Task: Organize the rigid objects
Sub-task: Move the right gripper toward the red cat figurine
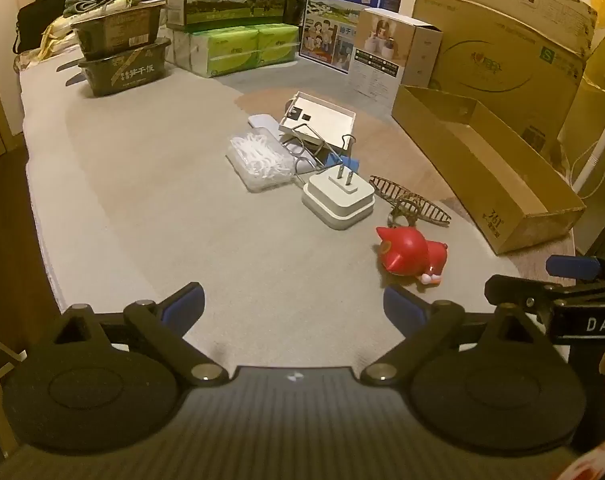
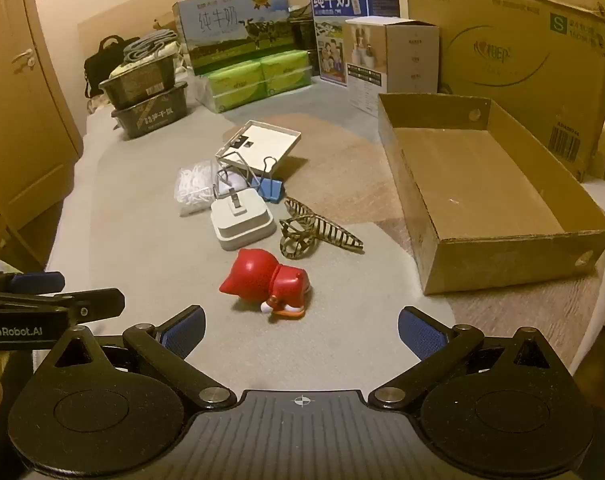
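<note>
A red toy figure (image 1: 412, 254) (image 2: 268, 284) lies on its side on the grey cloth. Behind it are a white plug adapter (image 1: 338, 196) (image 2: 242, 222), a striped hair claw (image 1: 412, 202) (image 2: 314, 232), a blue binder clip (image 1: 348, 162) (image 2: 272, 188), a clear bag of white picks (image 1: 260, 158) (image 2: 192, 186) and a white box lid (image 1: 318, 118) (image 2: 260, 146). An open, empty cardboard box (image 1: 486, 168) (image 2: 490, 196) stands to the right. My left gripper (image 1: 292, 306) is open and empty. My right gripper (image 2: 300, 330) is open and empty, just short of the red toy.
Milk cartons (image 2: 238, 38), green tissue packs (image 2: 258, 78), stacked dark tubs (image 2: 146, 94) and a large cardboard carton (image 2: 510, 48) line the back. A wooden cabinet (image 2: 18, 100) stands at the left. Each gripper shows at the edge of the other's view.
</note>
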`<action>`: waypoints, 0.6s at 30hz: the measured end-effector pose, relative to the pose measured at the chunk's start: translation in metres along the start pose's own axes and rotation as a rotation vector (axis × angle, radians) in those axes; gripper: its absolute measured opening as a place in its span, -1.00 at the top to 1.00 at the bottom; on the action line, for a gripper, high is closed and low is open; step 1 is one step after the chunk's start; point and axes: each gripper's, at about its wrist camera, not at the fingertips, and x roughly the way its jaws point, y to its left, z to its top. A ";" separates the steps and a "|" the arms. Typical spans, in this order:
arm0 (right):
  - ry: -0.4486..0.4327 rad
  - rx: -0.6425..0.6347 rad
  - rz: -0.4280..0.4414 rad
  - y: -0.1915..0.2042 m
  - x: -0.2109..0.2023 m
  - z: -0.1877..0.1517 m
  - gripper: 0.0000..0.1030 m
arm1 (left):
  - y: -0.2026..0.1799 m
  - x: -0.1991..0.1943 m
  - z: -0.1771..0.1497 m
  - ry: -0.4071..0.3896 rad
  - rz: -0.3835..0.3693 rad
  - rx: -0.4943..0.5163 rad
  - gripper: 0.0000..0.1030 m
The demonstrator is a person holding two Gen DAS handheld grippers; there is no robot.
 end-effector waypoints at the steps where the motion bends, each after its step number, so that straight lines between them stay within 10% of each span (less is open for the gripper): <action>1: -0.002 -0.002 -0.002 0.000 0.000 0.000 -0.99 | 0.002 0.003 0.000 0.012 0.004 -0.009 -0.85; 18: 0.001 -0.007 -0.012 0.001 0.002 -0.001 -0.99 | 0.003 0.004 0.000 0.028 -0.002 -0.015 -0.82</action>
